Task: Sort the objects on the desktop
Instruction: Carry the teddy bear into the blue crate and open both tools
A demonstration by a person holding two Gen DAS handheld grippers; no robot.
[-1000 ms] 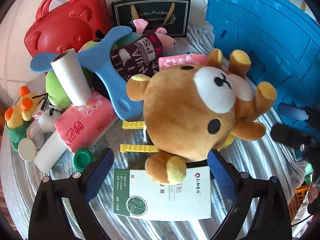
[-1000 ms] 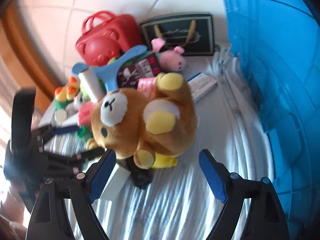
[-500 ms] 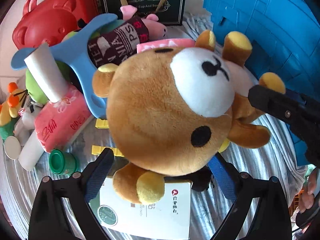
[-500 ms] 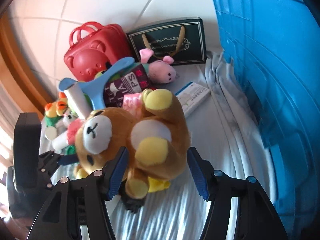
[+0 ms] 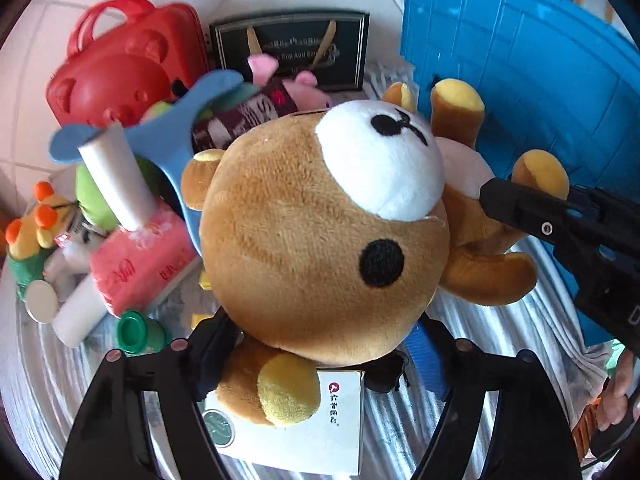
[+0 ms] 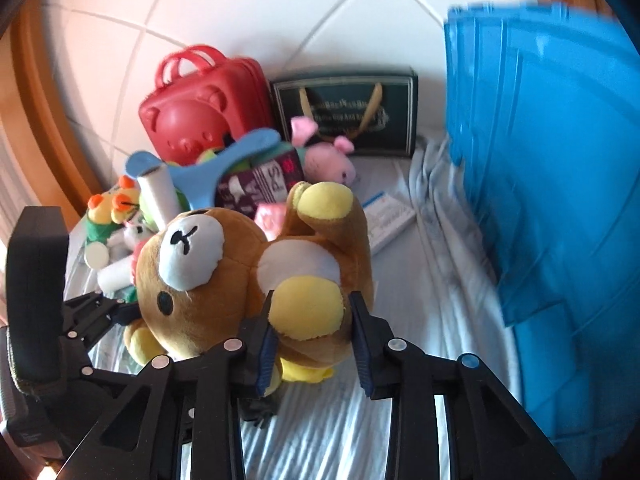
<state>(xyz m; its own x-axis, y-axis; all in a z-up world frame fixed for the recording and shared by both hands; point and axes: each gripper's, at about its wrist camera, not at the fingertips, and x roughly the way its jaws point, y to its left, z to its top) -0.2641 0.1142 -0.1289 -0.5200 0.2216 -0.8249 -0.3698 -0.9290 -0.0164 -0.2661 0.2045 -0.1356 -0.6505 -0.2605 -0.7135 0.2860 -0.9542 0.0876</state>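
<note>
Left claw [image 5: 320, 344] angled down, closing on the brown bear's [image 5: 316, 216] head, right claw [image 6: 314, 336] from 3 o'clock – closing, pads pinching 1 yellow-soled foot [image 6: 308, 308].

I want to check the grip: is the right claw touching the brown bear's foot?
Touching. The right wrist view shows the right claw closing, both blue pads pressed against the brown bear's yellow-soled foot.

White tiled wall [image 6: 248, 8] filled the upper frame, wooden trim [image 6: 36, 92] curved along the left edge, and striped cloth [image 6: 320, 432] covered the bottom.
</note>
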